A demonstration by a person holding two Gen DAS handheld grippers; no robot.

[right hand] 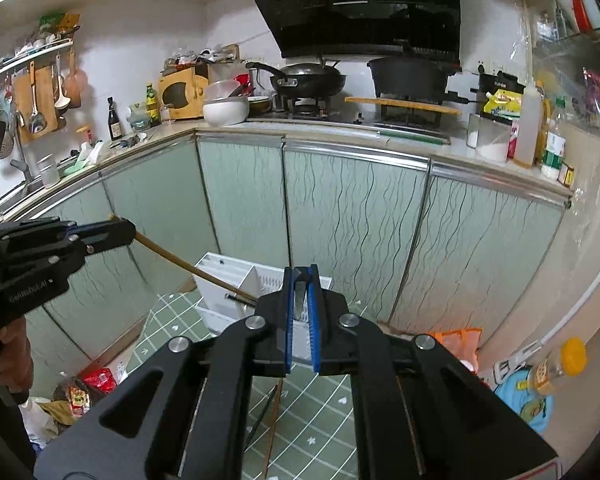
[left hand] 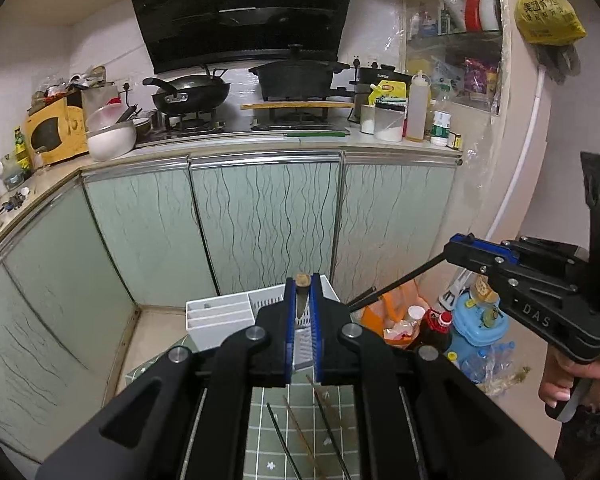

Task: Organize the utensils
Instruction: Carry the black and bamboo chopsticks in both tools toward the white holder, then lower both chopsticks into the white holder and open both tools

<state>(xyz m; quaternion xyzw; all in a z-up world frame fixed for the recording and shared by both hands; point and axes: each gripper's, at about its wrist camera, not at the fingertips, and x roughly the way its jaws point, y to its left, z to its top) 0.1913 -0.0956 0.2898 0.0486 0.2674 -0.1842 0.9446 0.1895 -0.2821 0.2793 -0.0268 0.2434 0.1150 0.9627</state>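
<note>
My left gripper (left hand: 302,285) is shut on the end of a brown wooden chopstick (left hand: 302,280). In the right wrist view that brown chopstick (right hand: 180,262) slants from the left gripper (right hand: 129,230) down toward the white utensil organizer (right hand: 224,280). My right gripper (right hand: 300,277) is shut on a black chopstick (right hand: 299,274), and in the left wrist view this black chopstick (left hand: 396,282) runs down-left from the right gripper (left hand: 454,243). Both grippers hang above the white organizer (left hand: 216,314), which stands on a green checked mat (left hand: 272,440). Three loose chopsticks (left hand: 300,436) lie on the mat.
Pale green cabinet doors (left hand: 260,220) close off the space behind the organizer. The counter above holds a wok (left hand: 188,94), a black pot (left hand: 296,74) and bottles (left hand: 418,108). Bags, a sauce bottle and a blue toy (left hand: 476,320) crowd the floor to the right.
</note>
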